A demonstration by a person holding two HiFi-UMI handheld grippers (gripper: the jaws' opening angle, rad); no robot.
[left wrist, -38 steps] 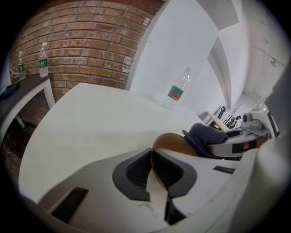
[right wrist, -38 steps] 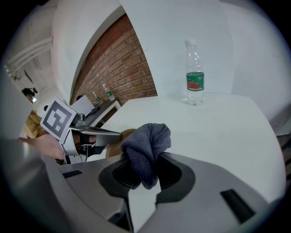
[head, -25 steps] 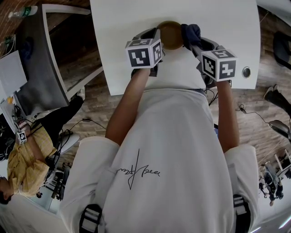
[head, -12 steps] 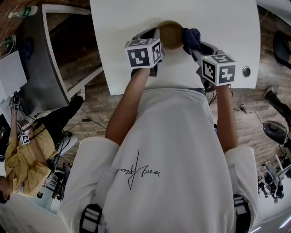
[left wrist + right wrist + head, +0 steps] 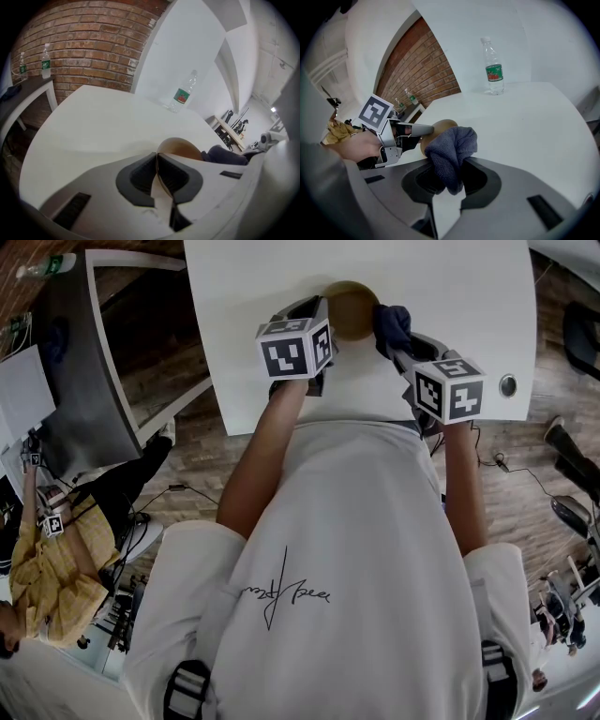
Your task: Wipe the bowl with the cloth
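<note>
A tan wooden bowl (image 5: 350, 307) sits tipped on the white table (image 5: 469, 296). My left gripper (image 5: 323, 320) is shut on its thin rim, and in the left gripper view the rim (image 5: 159, 164) runs between the dark pads of that gripper (image 5: 158, 164). My right gripper (image 5: 449, 180) is shut on a bunched dark blue-grey cloth (image 5: 452, 150). The cloth (image 5: 393, 322) rests against the right side of the bowl (image 5: 440, 126), with the left gripper (image 5: 401, 133) holding from the other side. The bowl's inside is mostly hidden.
A water bottle (image 5: 183, 93) with a green label stands farther back on the table, also seen as the same bottle (image 5: 493, 68). A cable hole (image 5: 507, 387) is near the table's right edge. A grey desk (image 5: 66, 362) and a seated person (image 5: 47, 577) are on the left.
The right gripper with the cloth has drifted slightly toward me along the bowl's right side. The left gripper and the bowl have barely moved.
</note>
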